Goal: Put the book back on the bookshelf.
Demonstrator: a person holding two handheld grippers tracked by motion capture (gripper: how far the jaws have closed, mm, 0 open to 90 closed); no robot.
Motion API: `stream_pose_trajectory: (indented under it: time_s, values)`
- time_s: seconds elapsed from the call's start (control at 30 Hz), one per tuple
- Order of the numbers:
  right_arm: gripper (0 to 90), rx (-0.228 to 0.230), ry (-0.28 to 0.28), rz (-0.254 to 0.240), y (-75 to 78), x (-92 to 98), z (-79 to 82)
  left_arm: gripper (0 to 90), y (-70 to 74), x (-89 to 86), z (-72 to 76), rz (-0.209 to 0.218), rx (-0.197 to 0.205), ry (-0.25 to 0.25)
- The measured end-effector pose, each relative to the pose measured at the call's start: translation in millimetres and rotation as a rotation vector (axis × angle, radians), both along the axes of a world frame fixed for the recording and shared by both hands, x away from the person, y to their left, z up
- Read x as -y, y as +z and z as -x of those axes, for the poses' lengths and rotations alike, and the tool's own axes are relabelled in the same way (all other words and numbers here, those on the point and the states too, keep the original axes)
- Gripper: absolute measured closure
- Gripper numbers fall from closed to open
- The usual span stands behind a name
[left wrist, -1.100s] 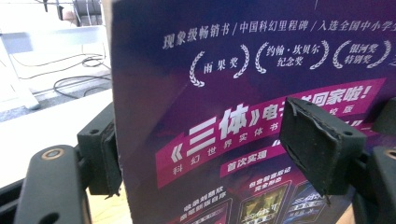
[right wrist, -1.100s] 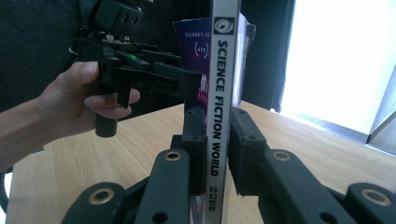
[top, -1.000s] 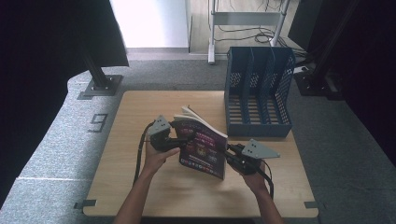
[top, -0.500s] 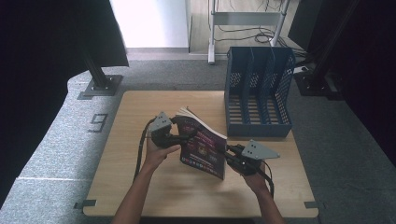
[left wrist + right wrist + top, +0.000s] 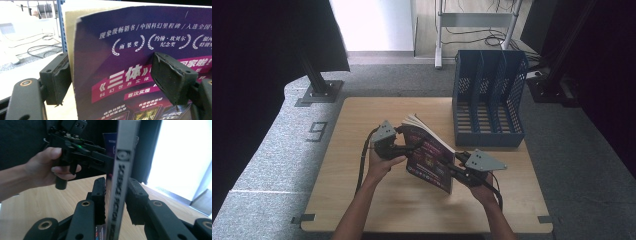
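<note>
A paperback book with a purple cover stands upright over the middle of the table, its pages fanning at the top. My left gripper holds its upper left edge. In the left gripper view the two pads clamp the cover and page block of the book. My right gripper is at the lower right end of the book. In the right gripper view the spine stands between the jaws of the right gripper. These jaws have just been opening and now sit loosely beside the spine.
A blue file rack with three slots stands at the table's back right, close behind the book. The wooden table has bare room in front and to the left. The person's hand with the left gripper shows beyond the book.
</note>
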State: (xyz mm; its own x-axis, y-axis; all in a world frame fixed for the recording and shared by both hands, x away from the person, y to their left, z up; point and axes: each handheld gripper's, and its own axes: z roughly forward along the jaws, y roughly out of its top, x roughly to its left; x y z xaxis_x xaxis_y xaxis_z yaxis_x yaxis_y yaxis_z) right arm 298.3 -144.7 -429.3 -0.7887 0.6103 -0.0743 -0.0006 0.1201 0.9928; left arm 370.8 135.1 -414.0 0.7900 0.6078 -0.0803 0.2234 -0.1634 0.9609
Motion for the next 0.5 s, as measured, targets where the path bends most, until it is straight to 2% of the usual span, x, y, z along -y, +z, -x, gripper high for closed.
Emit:
stream_pose_trajectory:
  time_s: [0.13, 0.27, 0.37, 0.5]
  values:
    - [67.8, -0.019, -0.017, 0.009, 0.8, -5.3, -5.4, 20.4, 0.8, -0.3, 0.3, 0.001, -0.003, -0.002]
    - [68.1, -0.039, -0.028, 0.051, 0.1, -12.8, -13.7, 20.3, 1.9, 0.1, 2.0, -0.003, 0.004, -0.004]
    - [68.6, -0.045, -0.031, 0.058, 1.1, -15.3, -16.0, 20.3, 2.5, 0.6, 3.1, -0.004, 0.009, -0.006]
    - [76.2, -0.057, -0.049, 0.062, 3.3, -19.3, -19.9, 20.4, 2.8, 0.0, 4.3, -0.009, 0.008, -0.002]
